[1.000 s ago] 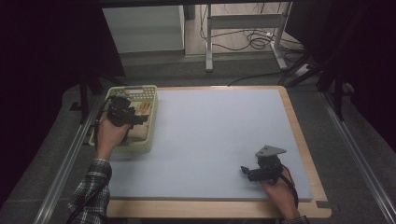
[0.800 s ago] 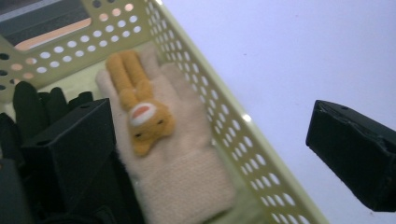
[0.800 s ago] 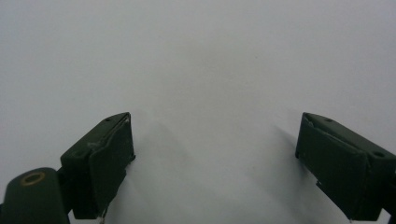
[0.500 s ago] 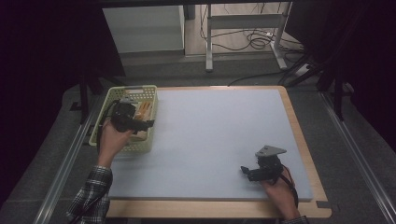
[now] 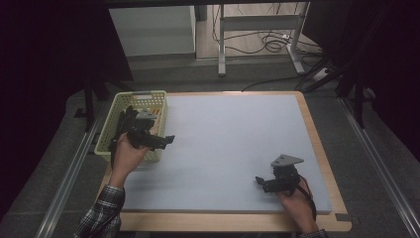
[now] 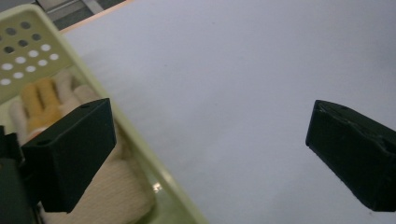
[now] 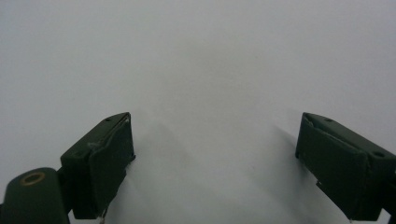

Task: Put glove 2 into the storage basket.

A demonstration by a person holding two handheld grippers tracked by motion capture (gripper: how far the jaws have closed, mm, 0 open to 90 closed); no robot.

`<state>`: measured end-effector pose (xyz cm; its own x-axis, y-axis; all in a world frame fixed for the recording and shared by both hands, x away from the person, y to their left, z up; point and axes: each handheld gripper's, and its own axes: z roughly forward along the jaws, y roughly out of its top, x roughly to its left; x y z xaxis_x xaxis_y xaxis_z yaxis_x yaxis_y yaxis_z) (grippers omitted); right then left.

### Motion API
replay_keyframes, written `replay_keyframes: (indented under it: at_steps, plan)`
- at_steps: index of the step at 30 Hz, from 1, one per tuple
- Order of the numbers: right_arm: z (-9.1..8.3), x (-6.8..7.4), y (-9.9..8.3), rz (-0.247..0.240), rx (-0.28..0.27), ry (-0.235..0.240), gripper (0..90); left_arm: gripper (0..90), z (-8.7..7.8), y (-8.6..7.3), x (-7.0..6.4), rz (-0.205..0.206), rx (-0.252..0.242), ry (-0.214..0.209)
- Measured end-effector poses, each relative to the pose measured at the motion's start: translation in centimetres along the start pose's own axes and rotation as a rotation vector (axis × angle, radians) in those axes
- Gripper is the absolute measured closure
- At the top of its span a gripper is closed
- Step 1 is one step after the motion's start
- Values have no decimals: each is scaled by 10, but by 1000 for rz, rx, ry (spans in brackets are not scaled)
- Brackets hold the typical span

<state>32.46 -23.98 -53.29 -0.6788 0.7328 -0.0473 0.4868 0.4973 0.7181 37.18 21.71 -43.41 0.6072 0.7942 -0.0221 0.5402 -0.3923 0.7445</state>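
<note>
Clearly we are working at the pale green basket (image 5: 110,130) on the left edge of the table, where cream and orange knitted gloves (image 6: 100,186) lie against its near wall. Our left gripper (image 5: 158,141) hovers over the basket's right rim, pointing out toward the grey mat (image 5: 233,148), its jaws spread wide and holding nothing; in the left gripper view one jaw hangs above the gloves inside the basket and the other above bare mat, with the rim running between them. To do this step well, we judge that we should bring both jaws inside the rim before lowering, so neither catches the plastic wall, then close on a thick fold of one glove instead of a loose fingertip, and lift straight up so the fabric clears the edge. Moving right across the mat, nothing else lies on it. At the near right corner our right gripper (image 5: 261,184) rests low over the mat, well apart from the basket; its jaws also stand wide apart, empty, with only plain grey surface between them.
</note>
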Motion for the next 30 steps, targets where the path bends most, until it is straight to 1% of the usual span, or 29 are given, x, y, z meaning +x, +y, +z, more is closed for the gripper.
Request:
replay_keyframes:
  at_steps: [9,13,21,30]
  plan:
    - [0,0,0,0,0,0,110,20,3,0,-28,54,-24,-45]
    - [0,0,0,-1,0,-1,110,19,6,-1,-40,79,-27,-54]
    - [0,0,0,0,0,-1,110,19,12,-2,-60,110,-40,-95]
    - [0,0,0,1,1,1,110,19,22,-7,-82,132,-49,-133]
